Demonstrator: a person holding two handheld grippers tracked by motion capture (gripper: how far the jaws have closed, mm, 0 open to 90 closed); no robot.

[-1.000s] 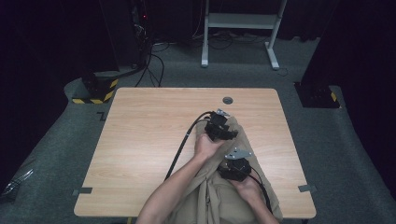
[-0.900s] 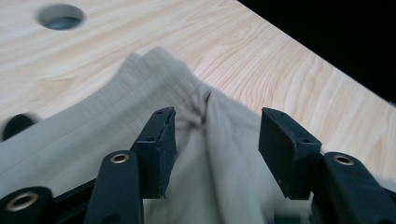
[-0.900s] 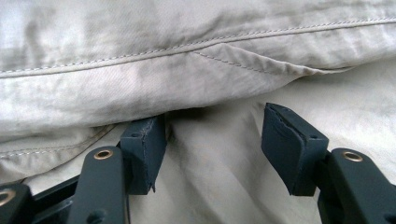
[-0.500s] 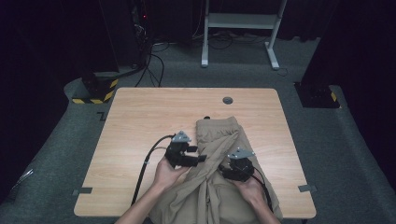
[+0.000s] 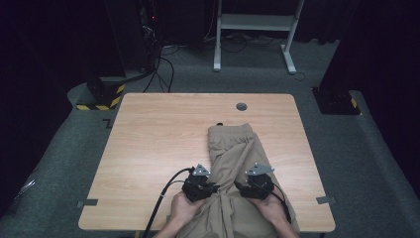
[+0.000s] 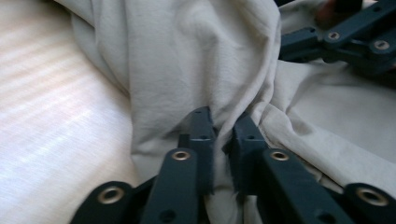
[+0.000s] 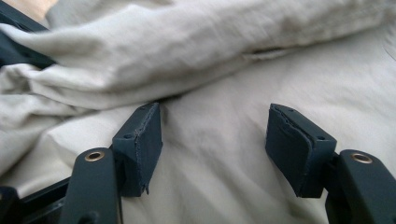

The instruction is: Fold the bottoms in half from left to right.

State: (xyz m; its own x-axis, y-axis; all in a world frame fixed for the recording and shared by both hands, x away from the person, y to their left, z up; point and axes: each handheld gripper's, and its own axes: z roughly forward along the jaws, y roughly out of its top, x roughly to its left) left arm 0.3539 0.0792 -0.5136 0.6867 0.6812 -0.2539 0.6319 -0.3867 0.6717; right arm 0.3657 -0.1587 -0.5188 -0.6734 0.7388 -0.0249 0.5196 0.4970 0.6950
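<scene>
Clearly the beige trousers [image 5: 236, 163] are soft and light, draped over the desk's [image 5: 163, 134] near edge. Left tool [image 5: 200, 188] has just pinched a fabric fold; right tool [image 5: 253, 186] gapes, holding nothing. Grip bunched folds.

L gripper [image 5: 214, 189] pinched, R gripper [image 5: 238, 187] wide
</scene>
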